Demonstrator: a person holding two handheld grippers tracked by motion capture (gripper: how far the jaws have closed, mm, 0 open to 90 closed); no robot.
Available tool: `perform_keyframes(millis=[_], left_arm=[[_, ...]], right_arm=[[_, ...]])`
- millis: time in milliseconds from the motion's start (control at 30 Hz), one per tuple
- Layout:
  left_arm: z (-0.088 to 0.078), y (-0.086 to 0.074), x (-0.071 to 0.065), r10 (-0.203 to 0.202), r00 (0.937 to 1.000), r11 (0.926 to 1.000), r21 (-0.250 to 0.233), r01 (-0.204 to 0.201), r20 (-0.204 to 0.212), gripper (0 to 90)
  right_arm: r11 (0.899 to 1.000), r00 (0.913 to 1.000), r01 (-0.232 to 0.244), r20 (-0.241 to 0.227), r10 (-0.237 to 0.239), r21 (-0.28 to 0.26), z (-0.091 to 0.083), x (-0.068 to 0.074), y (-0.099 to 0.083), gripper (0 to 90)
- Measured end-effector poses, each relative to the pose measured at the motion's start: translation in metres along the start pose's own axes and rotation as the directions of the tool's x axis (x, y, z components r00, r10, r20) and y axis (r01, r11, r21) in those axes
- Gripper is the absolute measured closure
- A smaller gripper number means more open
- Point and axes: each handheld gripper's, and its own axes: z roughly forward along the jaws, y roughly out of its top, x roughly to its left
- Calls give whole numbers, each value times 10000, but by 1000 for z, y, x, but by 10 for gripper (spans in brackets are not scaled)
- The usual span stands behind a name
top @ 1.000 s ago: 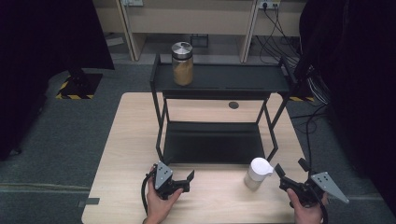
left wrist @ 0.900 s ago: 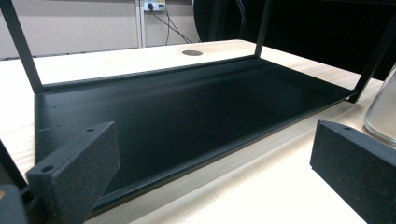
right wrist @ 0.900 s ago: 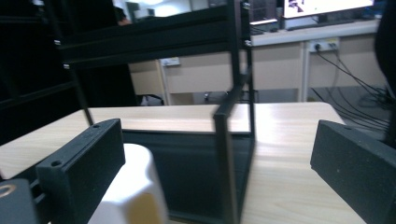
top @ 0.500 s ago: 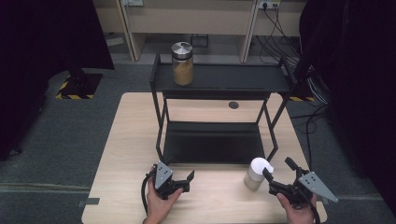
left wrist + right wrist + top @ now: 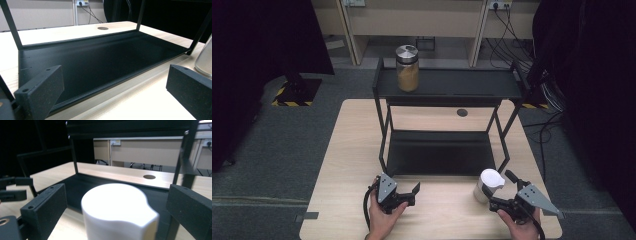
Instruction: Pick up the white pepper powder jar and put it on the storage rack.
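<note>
In the high view, a pale wooden desk (image 5: 347, 165) carries a black metal rack (image 5: 447, 90) with two flat shelves. On the top shelf, toward its left end, stands a clear glass jar (image 5: 407, 68) with a shiny metal lid, holding a tan, grainy filling up to about its shoulder. A white-lidded container (image 5: 488, 185) stands on the desk just in front of the rack's right front leg; its lid is round with a small spout-like lip, and its contents cannot be made out. The right gripper (image 5: 502, 192) sits at this container, its fingers spread with one on either side of it. The left gripper (image 5: 414, 192) rests low over the desk near the front edge, well apart from the container, fingers spread and holding nothing.

In the left gripper view, two matte, grainy black fingers (image 5: 40, 92) stand wide apart before the bare, smooth lower shelf (image 5: 100, 57). A clear curved wall of the container (image 5: 205, 60) shows at the right edge.

In the right gripper view, the smooth white lid (image 5: 117, 205) sits between the spread fingers (image 5: 45, 207), gaps showing on both sides, so nothing is pinched. A round hole (image 5: 149, 176) marks the desk behind.
</note>
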Motion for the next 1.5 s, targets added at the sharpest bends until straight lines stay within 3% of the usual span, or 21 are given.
perform_keyframes(millis=[533, 900, 1267, 1500], left_arm=[[0, 0, 0, -22, 10000, 10000, 13, 22, -7, 6], [0, 0, 0, -27, 10000, 10000, 10, 27, -6, 6], [0, 0, 0, -8, 10000, 10000, 5, 8, 3, 6], [0, 0, 1, -35, 10000, 10000, 8, 35, 8, 6]], right_arm=[[9963, 9997, 145, -204, -128, 848, 12, -2, -8, 57], [9888, 9995, 279, -171, -257, 1469, 19, -5, -13, 162], [9856, 9984, 533, -288, -493, 1603, 19, -9, -16, 304], [9857, 9986, 524, -160, -505, 1601, 19, -5, -16, 308]])
